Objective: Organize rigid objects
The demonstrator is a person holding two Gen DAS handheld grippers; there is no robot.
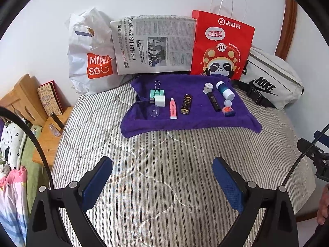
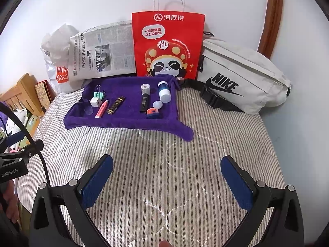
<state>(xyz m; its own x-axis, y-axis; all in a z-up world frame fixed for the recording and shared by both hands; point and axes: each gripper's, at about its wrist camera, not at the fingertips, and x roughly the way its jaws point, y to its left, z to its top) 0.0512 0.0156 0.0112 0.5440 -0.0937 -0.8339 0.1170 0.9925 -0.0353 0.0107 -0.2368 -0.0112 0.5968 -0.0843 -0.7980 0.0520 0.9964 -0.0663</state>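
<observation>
A purple towel (image 1: 197, 121) (image 2: 127, 121) lies on the striped bed with small items on it: a green binder clip (image 1: 157, 91), a white charger cube (image 1: 159, 100) (image 2: 95, 101), a clear cap (image 1: 154, 111), a pink tube (image 1: 173, 108) (image 2: 102, 108), a black-gold bottle (image 1: 186, 104) (image 2: 116, 105), a white tape roll (image 1: 208, 88) (image 2: 145, 88), a black tube (image 1: 213, 101) (image 2: 144, 102), a blue-white bottle (image 1: 225, 90) (image 2: 164, 92) and an orange-blue tin (image 1: 228, 111) (image 2: 153, 112). My left gripper (image 1: 162, 177) and right gripper (image 2: 167, 175) are open and empty, hovering over the bed short of the towel.
Behind the towel stand a white Miniso bag (image 1: 90, 57), a folded newspaper (image 1: 154, 43), a red paper bag (image 1: 222, 45) (image 2: 167, 45) and a white Nike waist bag (image 1: 271, 82) (image 2: 242, 76). A wooden bedside table (image 1: 49, 127) is at the left.
</observation>
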